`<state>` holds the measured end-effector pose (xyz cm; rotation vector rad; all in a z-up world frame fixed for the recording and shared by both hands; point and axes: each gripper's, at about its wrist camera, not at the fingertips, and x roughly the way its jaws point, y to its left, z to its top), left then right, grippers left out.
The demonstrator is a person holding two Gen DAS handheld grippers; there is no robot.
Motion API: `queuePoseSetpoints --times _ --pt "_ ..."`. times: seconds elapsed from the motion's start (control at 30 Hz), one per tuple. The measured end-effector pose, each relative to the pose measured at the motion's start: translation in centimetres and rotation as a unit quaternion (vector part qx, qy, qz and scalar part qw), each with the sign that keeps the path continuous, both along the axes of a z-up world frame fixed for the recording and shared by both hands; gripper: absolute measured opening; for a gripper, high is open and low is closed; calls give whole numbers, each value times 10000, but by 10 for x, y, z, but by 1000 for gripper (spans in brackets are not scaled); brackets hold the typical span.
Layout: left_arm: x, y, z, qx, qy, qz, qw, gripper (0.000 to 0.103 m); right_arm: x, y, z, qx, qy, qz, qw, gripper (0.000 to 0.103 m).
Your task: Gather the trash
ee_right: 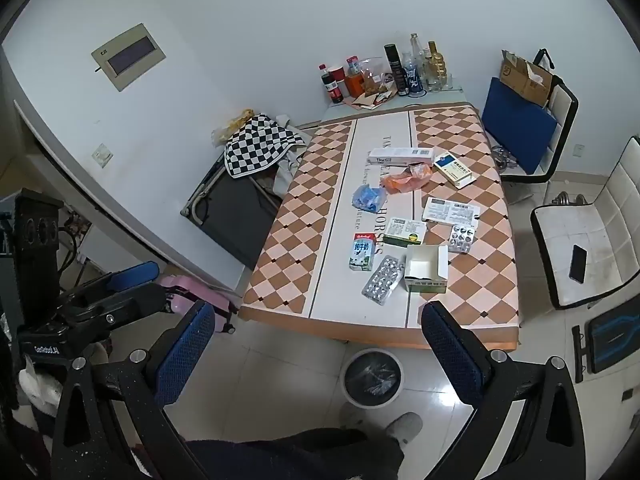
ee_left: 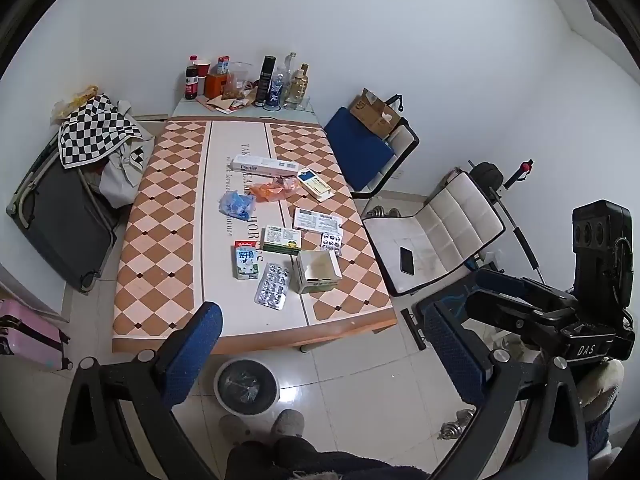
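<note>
Trash lies on the checkered table (ee_left: 160, 248) (ee_right: 288, 240): a milk carton (ee_left: 245, 259) (ee_right: 362, 252), a silver blister pack (ee_left: 273, 288) (ee_right: 383, 280), an open white box (ee_left: 317, 271) (ee_right: 426, 269), a green medicine box (ee_left: 282, 238) (ee_right: 405, 232), blue wrapper (ee_left: 237, 204) (ee_right: 368, 197), orange wrapper (ee_left: 276, 190) (ee_right: 408, 176) and other boxes. A round bin (ee_left: 246, 386) (ee_right: 373, 376) with a dark liner stands on the floor at the table's near edge. My left gripper (ee_left: 326, 354) and right gripper (ee_right: 316, 354) are open and empty, held above the floor in front of the table.
Bottles and jars (ee_left: 276, 80) (ee_right: 404, 68) crowd the table's far end. A white chair (ee_left: 432, 240) (ee_right: 580, 248) with a phone on it stands to the right, a blue-cushioned chair (ee_left: 360, 152) behind it. A suitcase (ee_left: 60, 220) with a checkered cloth lies left. My slippered feet (ee_left: 286, 422) are near the bin.
</note>
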<state>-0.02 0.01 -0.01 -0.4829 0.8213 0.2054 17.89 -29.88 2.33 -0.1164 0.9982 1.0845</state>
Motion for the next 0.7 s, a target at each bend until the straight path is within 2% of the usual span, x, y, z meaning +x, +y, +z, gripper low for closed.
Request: queuePoseSetpoints --times 0.23,0.4,0.7 --pt "0 -2 0 22 19 22 10000 103 -2 -3 5 -34 15 -6 10000 103" --pt "9 -31 -7 -44 28 10 10000 103 1 -4 4 -31 56 -8 10000 103" --pt "7 -24 -7 -124 15 -15 9999 103 6 -6 8 -18 96 44 9999 103"
